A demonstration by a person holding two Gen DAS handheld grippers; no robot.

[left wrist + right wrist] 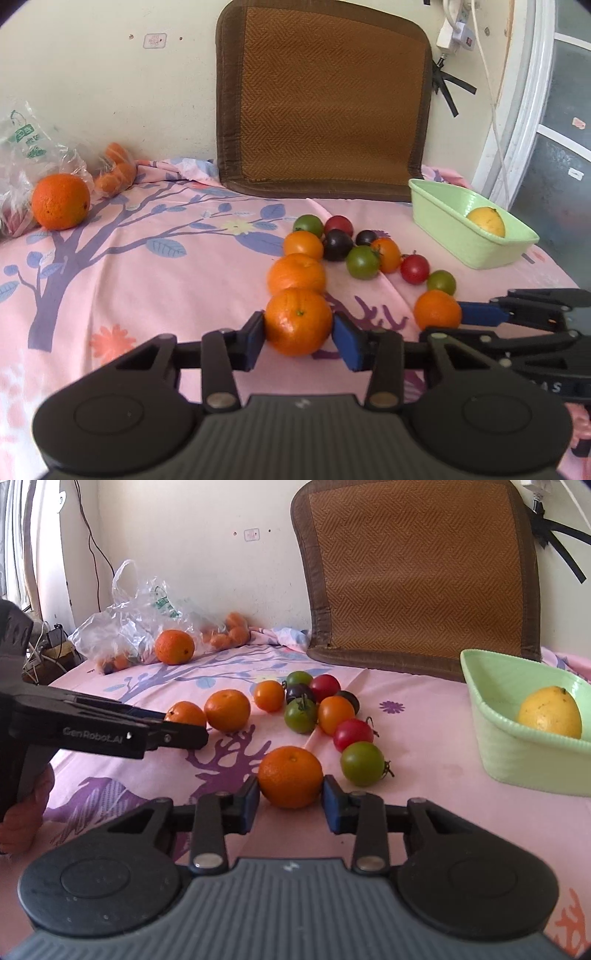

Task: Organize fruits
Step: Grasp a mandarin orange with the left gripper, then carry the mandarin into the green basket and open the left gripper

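Orange rind sits between blue pads in both views: the left gripper (pixel 298 332) has its fingers closed onto a mandarin (pixel 298 320) at lower centre of its frame, and the right gripper (pixel 290 795) clasps a second mandarin (pixel 290 776) the same way. Both fruits appear to rest on the pink flowered sheet (pixel 147 302), which looks like a bed cover.

Judging from the pads, each grip is only at the widest part of a round, smooth fruit, so a quick lift could let it roll out forward. The left mandarin also touches the next orange fruit (pixel 296 275) in the row behind, and dragging rather than lifting would probably nudge that line. The soft sheet gives little to stop a dropped fruit rolling (the small tomatoes (pixel 325 716) lie just beyond).

The right view shows the left gripper from the side at mid-left and the green basket (pixel 491 738) with its yellow fruit (pixel 550 712) large at the right edge. The left view shows the big orange (pixel 60 201) by the plastic bag (pixel 26 147) at far left more plainly.
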